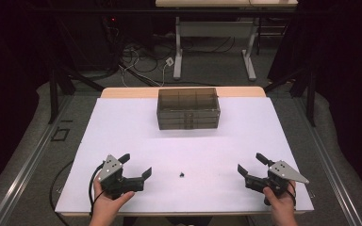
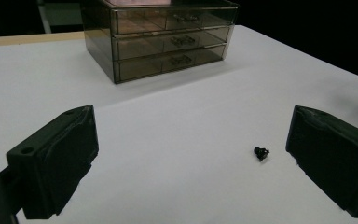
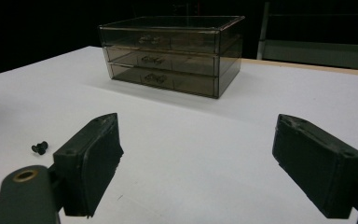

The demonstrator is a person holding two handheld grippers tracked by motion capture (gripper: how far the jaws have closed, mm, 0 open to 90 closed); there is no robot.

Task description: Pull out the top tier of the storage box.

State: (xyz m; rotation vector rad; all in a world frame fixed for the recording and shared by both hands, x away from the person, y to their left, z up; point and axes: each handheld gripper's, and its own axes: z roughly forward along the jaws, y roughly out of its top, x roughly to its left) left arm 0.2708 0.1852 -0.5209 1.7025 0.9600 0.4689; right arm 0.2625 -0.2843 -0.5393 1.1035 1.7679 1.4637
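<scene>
1. Both grippers are held low over the near edge of the white table point(image 1: 122, 122); the left gripper point(image 1: 135, 165) sits near-left with jaws spread wide and nothing between them; the right gripper point(image 1: 251, 164) sits near-right, jaws equally spread and empty.
2. A tiny black screw-like part point(image 1: 182, 175) is lying on the table between the two, near the front edge; in the left gripper view it's seen just beside the right-hand jaw, not touching.
3. A smoky see-through drawer box point(image 1: 188, 109) is parked at the far middle of the table; all three drawers look shut, so the part is well apart from it.
4. Probable trouble: the part is so small that it could easily be missed or flicked away if the jaws are brought down off-centre; it could also be squeezed out sideways if pinched on its rounded head.
5. It's round-ish, so it might get rolled off the near edge if nudged.
6. A drawer would have to be pulled first; the light box could be dragged along if it isn't braced.
</scene>
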